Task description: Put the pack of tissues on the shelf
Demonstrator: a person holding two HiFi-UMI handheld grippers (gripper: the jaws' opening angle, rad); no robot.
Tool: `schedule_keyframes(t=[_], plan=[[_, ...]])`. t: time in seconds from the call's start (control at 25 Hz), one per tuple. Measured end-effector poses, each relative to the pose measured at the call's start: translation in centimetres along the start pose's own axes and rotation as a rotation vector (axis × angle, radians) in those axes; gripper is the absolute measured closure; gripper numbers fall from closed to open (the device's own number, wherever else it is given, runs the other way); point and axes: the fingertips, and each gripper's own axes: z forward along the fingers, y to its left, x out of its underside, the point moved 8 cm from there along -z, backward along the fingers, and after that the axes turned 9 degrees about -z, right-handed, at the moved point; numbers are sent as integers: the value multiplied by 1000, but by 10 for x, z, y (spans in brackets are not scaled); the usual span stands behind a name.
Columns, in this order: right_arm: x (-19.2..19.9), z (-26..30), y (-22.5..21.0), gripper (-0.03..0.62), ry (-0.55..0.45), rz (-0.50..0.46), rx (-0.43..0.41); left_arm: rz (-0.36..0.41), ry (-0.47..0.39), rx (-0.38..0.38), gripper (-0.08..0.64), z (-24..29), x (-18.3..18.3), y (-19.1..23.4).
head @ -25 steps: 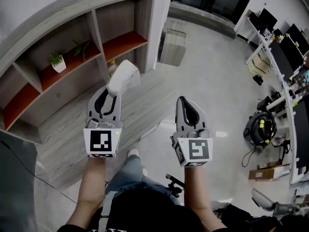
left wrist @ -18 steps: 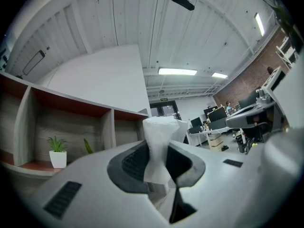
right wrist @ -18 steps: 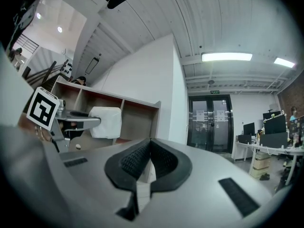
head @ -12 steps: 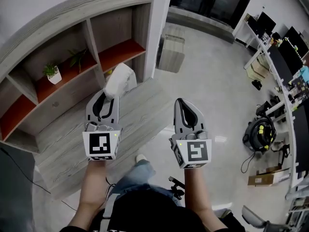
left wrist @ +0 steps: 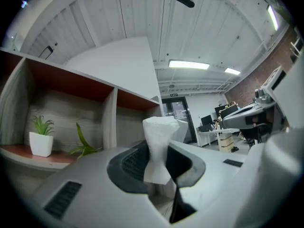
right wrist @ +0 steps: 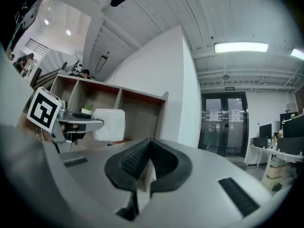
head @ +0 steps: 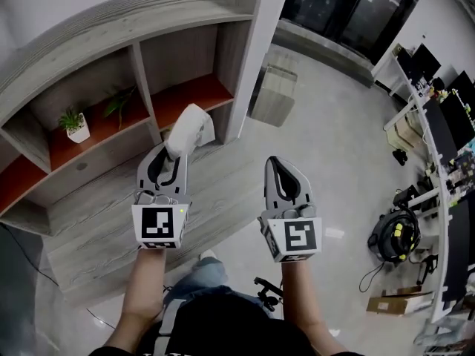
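Observation:
A white pack of tissues [head: 188, 130] sticks out ahead of my left gripper [head: 173, 153], which is shut on its near end. In the left gripper view the pack [left wrist: 159, 146] stands pinched between the dark pads. It hangs in front of the wooden shelf [head: 185, 58], near the red-floored right compartment [head: 194, 93]. My right gripper [head: 282, 167] is shut with nothing in it, and floats to the right over the pale floor. The right gripper view shows the left gripper with the pack [right wrist: 109, 124] before the shelf [right wrist: 102, 109].
A small potted plant [head: 73, 125] and a loose green sprig [head: 119, 104] sit in the middle shelf compartment. A grey box [head: 273, 93] stands on the floor right of the shelf. Desks and equipment [head: 438, 124] line the far right, with a black and yellow machine [head: 391, 239].
Both grippers have moved forward toward the shelf, and the pack went with the left one. The shelf now looks nearer and the jaws stand as before.

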Motion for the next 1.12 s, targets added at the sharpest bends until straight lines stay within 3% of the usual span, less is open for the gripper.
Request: schedule_keyframes(t=[0.56, 1.12], plan=[[19, 83, -37, 577, 6, 25, -87, -37, 34, -92, 468, 71, 20, 14], [15, 129, -40, 577, -55, 44, -168, -28, 16, -152, 468, 82, 18, 16]])
